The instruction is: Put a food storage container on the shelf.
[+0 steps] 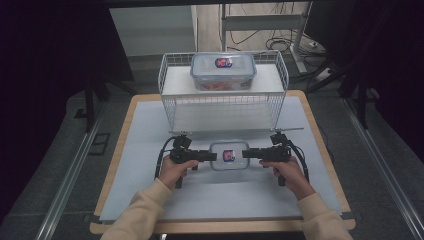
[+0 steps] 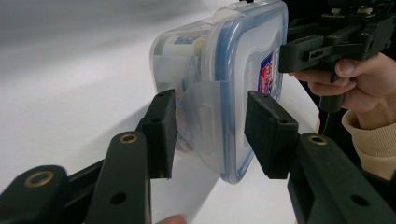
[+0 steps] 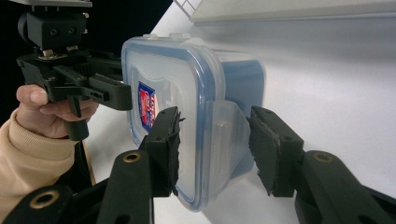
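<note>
Both tools, left (image 1: 212, 156) and right (image 1: 246, 153), gape around our stiff, probably slippery container's (image 1: 228, 155) end latches: we'd grip there.

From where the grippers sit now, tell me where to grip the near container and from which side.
Grip the near container at its two short ends, one gripper from each side. A clear latch flap sticks out at each end, and the left gripper and right gripper already straddle those flaps with jaws open.
</note>
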### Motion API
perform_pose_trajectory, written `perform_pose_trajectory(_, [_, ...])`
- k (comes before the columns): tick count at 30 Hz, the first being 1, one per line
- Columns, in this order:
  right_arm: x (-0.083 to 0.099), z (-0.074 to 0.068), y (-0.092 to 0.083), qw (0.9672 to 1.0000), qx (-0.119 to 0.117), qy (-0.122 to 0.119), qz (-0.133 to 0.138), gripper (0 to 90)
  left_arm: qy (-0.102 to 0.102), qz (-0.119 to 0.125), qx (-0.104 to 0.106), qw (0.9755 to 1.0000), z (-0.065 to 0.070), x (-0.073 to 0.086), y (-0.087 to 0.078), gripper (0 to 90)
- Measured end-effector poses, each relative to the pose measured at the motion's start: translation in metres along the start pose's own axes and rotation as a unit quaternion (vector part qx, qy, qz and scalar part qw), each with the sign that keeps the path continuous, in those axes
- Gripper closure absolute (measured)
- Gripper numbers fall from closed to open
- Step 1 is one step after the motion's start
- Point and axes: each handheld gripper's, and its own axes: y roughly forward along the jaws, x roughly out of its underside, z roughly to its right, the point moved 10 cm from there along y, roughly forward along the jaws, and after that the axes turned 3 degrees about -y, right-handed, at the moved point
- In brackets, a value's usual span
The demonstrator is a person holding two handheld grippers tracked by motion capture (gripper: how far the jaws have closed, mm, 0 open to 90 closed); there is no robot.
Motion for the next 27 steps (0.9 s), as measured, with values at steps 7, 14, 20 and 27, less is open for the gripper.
perform_pose_trajectory(7, [-0.007,-0.005,-0.003,0.9999,0.005,-0.014,0.008,54.0,0.009,0.005,-0.002,0.9999,0.004,-0.006,-0.004,54.7])
perform_pose_trajectory(14, [-0.014,-0.007,-0.008,0.9998,0.005,-0.014,0.017,54.0,0.019,0.007,-0.005,0.9998,0.010,-0.017,-0.006,54.5])
perform_pose_trajectory(20, [-0.024,-0.011,-0.018,0.9994,0.011,-0.019,0.028,54.0,0.028,0.011,-0.001,0.9996,0.018,-0.029,-0.009,54.5])
perform_pose_trajectory(27, [-0.039,-0.023,-0.028,0.9989,0.013,-0.026,0.038,54.0,0.042,0.019,-0.003,0.9989,0.030,-0.044,-0.021,54.6])
